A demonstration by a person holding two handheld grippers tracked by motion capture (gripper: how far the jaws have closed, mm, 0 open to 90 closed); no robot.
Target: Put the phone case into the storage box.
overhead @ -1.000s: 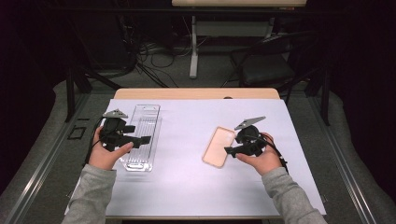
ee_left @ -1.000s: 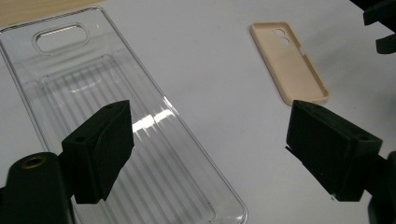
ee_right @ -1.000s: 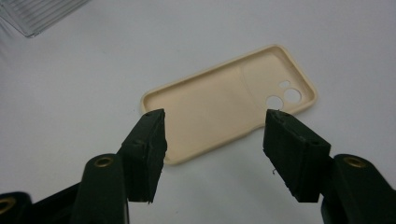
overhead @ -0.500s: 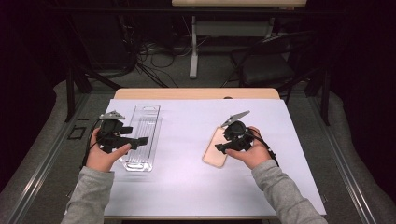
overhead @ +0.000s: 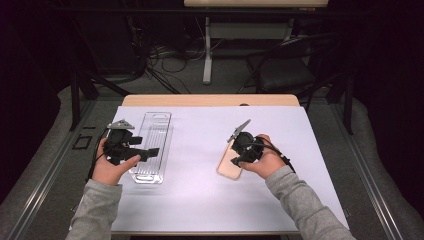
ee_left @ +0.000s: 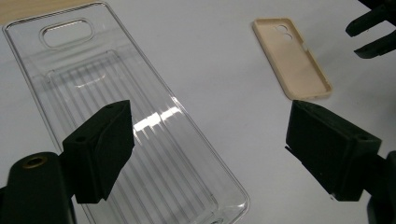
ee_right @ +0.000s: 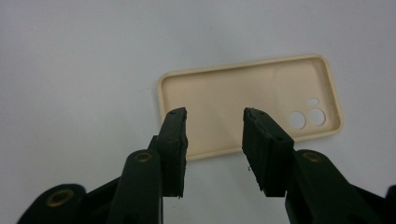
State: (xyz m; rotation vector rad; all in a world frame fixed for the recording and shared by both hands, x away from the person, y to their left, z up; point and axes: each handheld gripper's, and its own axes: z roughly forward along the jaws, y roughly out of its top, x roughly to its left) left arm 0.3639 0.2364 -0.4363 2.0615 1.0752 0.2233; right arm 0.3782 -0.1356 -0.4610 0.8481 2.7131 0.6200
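Right tool (ee_right: 212,116), jaws just narrowing (nothing gripped), hovers over the beige phone case (ee_right: 243,102); left tool (ee_left: 210,135) gapes wide.

A white sheet (overhead: 200,190) covers my wooden table (overhead: 210,100). Beyond it, a dark chair (overhead: 287,70), tangled cables (overhead: 160,55) and a pale desk leg (overhead: 207,50).

Left claw (overhead: 150,151) jaws wide apart, held level. Right claw (overhead: 235,159) jaws just closing, narrow gap, nothing gripped.
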